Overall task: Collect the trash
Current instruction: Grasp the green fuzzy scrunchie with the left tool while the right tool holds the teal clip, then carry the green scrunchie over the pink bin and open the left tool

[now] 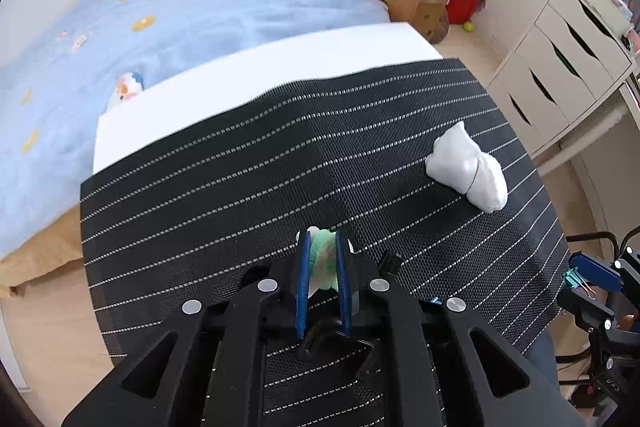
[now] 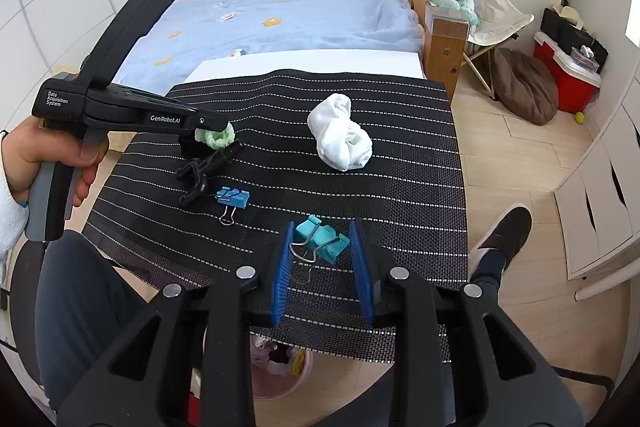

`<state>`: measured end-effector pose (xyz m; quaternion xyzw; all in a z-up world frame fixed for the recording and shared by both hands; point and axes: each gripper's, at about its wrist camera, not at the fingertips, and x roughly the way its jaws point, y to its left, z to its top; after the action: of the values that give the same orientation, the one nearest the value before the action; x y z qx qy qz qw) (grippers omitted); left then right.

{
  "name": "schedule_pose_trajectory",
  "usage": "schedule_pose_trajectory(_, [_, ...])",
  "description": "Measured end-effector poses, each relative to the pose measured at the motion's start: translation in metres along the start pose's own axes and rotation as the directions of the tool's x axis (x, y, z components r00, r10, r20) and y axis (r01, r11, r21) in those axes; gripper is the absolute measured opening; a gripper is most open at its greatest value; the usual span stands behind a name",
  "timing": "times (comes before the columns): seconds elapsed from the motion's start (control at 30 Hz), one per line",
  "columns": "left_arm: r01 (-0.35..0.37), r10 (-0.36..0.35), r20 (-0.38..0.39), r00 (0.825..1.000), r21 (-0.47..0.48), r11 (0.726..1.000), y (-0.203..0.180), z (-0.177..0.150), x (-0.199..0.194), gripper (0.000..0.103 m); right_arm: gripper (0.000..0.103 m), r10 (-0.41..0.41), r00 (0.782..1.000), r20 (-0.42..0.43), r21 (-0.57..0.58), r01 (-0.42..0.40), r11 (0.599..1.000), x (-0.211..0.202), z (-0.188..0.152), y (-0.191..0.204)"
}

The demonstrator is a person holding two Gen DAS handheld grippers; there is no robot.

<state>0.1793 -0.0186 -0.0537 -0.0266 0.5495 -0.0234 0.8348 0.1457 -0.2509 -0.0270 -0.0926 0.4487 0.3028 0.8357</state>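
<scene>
Two binder clips, one white sock bundle, one green scrunchie

Black left gripper with blue pads, silver screws, white sleeve

Green wad between clamped fingers

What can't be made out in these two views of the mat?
- Green-and-white wad, left wrist view: sides covered by the left tool.
- Pink bin, right wrist view: mostly hidden under the striped mat and right tool.
- Black clip: too dark to identify.
</scene>
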Motion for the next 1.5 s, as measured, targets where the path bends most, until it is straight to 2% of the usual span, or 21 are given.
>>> schedule_pose_trajectory(0.3, [-0.036,0.032,0.095,0.995,0.046,0.998,-0.003,-0.012,-0.030,0.012,0.028,0.006,1.000,0.017,-0.024,-0.005,1.000,-0.010,0.005,0.007])
schedule_pose_trajectory(0.47, [-0.034,0.022,0.164,0.986,0.070,0.997,-0.006,-0.025,-0.056,0.012,0.028,0.010,0.999,0.031,-0.043,-0.009,0.999,-0.020,0.008,0.013])
schedule_pose_trajectory(0.67, [-0.019,-0.011,0.252,0.968,0.117,0.993,-0.018,-0.052,-0.093,0.012,0.028,0.021,0.998,0.061,-0.076,-0.016,0.997,-0.037,0.009,0.022])
schedule_pose_trajectory(0.97, [0.017,-0.065,0.342,0.938,0.143,0.990,-0.031,-0.095,-0.130,0.012,0.028,0.052,0.994,0.095,-0.134,-0.039,0.990,-0.061,0.005,0.039])
schedule_pose_trajectory(1.1, [0.024,-0.078,0.360,0.930,0.153,0.988,-0.035,-0.112,-0.141,0.012,0.028,0.074,0.992,0.106,-0.152,-0.057,0.987,-0.071,0.001,0.046])
schedule_pose_trajectory(1.5, [0.096,-0.149,0.327,0.933,0.175,0.980,-0.047,-0.168,-0.138,0.012,0.028,0.141,0.985,0.096,-0.189,-0.121,0.974,-0.088,-0.029,0.067])
